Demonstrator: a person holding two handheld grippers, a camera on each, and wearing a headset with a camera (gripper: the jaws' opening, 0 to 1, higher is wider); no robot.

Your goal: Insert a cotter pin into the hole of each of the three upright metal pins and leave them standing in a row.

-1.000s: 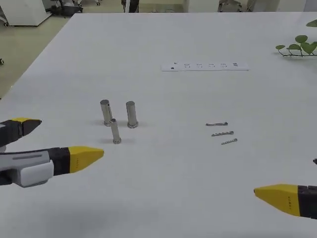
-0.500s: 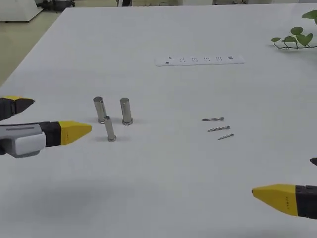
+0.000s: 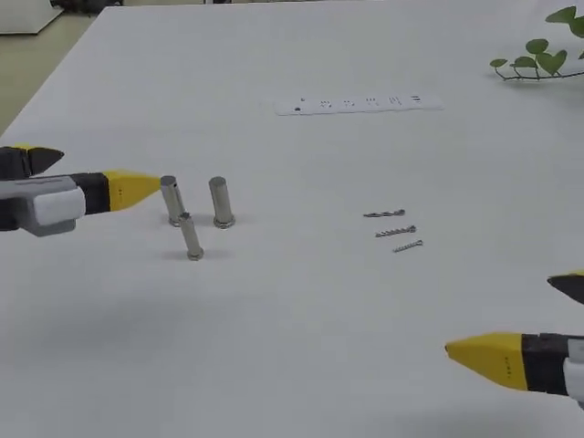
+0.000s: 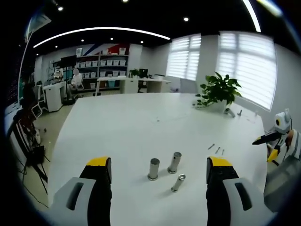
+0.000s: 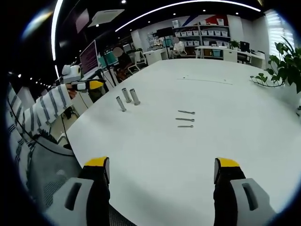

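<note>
At the white workbench (image 3: 292, 328), my left tongs (image 3: 109, 171) hang with their yellow-tipped jaws wide apart and nothing between them. In the head view, one yellow tip sits just beside the rear-left of three upright silver metal pins (image 3: 190, 235); I cannot tell whether it touches. In the left gripper view the pins stand ahead of the jaws, within the gap between them.

The pins stand in a loose triangle, two taller ones side by side at the back and a shorter, slimmer one in front of them on my side.

Three small wire cotter pins (image 3: 395, 232) lie flat on the bench to the right, well apart from the metal pins, stacked one behind another in a short column.

My right tongs (image 3: 498, 315) hover low at the near right edge, jaws spread and empty, well short of the cotter pins.

A long white power strip (image 3: 360, 104) lies across the far side of the bench, and a green leafy plant (image 3: 538, 59) reaches in at the far right corner.

In the right gripper view my striped sleeve (image 5: 49, 110) shows behind the left tongs.
</note>
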